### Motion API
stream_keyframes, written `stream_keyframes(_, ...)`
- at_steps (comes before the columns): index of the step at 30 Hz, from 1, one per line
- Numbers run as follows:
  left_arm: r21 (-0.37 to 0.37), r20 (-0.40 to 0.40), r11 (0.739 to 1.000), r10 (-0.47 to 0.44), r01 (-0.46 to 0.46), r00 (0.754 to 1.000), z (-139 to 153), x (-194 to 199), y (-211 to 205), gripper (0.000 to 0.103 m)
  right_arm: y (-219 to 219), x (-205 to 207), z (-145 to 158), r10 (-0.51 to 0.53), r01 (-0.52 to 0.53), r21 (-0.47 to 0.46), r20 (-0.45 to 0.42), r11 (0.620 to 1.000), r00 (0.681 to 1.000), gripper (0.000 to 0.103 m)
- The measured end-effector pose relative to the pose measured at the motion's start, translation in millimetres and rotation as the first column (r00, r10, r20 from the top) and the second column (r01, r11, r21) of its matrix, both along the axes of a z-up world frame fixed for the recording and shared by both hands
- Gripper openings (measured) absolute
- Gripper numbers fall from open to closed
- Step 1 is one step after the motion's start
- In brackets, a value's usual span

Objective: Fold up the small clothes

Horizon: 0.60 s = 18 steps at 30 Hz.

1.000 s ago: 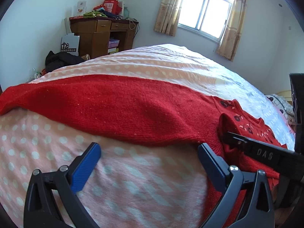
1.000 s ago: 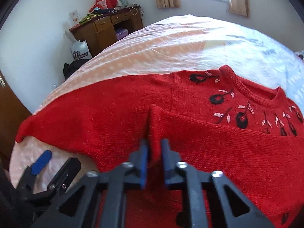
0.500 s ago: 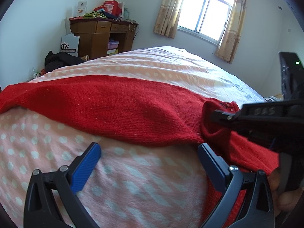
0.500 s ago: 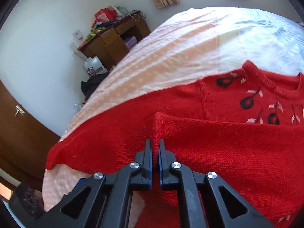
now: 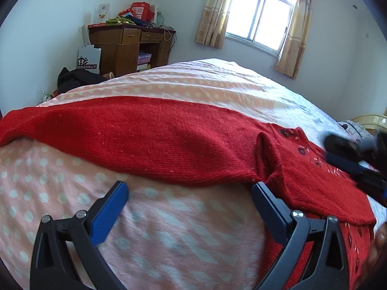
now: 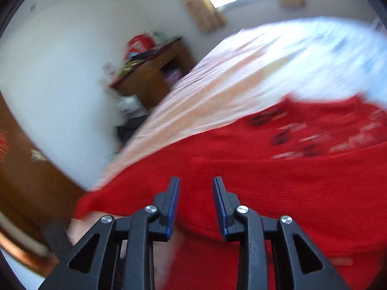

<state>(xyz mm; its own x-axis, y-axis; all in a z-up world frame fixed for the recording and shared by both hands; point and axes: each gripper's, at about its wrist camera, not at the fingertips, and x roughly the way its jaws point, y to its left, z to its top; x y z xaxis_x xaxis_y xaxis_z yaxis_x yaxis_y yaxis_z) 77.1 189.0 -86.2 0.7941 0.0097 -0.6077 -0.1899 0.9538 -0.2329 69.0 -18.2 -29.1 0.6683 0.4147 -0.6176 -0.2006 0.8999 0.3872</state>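
Your bed, in its pink dotted sheet, carries the red sweater, spread flat with one sleeve folded across its body. Against the far wall, the wooden desk has boxes stacked in its open shelf and clutter piled on top.

Your left gripper stands wide open over bare sheet, holding nothing; the sweater's lower edge lies just beyond its fingers, almost touching the right one.

Your right gripper has just been opening; its fingers are parted with nothing between them, above the sweater.

The left view shows the folded sleeve sharply, and the right gripper as a blur at its edge; the right view is smeared.
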Motion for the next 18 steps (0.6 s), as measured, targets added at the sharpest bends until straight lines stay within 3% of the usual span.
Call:
stream_keyframes(5,0.009,-0.007,1.0,0.003,-0.003,1.0,-0.5,1.1,-1.7,0.103,-79.9,-36.9,6.6,-0.194,0.2,-0.115,0.061,0.973,0.979,0.029)
stream_keyframes(9,0.02,-0.019,1.0,0.006,-0.006,1.0,-0.8,2.6,-3.0,0.103,-155.8,-58.4,-6.6,-0.338,0.334,-0.165,0.005,0.928,0.941,0.029)
stream_keyframes(13,0.034,-0.034,0.999,0.01,-0.009,0.999,-0.8,5.0,-4.9,0.103,-202.9,-71.9,-32.4,-0.387,0.36,-0.225,-0.087,0.905,0.918,0.027)
stream_keyframes(14,0.037,-0.036,0.999,0.011,-0.01,0.999,-0.9,4.7,-5.2,0.103,-209.4,-75.6,-39.2,-0.389,0.361,-0.232,-0.089,0.903,0.917,0.018)
stream_keyframes(17,0.056,-0.05,0.998,0.017,-0.014,0.999,-0.9,6.4,-8.0,0.103,-223.9,-89.3,-42.6,-0.396,0.377,-0.268,-0.02,0.887,0.918,0.015)
stream_keyframes(18,0.063,-0.055,0.998,0.019,-0.016,0.998,-1.2,6.9,-8.9,0.103,-230.2,-91.4,-43.8,-0.432,0.413,-0.294,0.0,0.862,0.902,0.015)
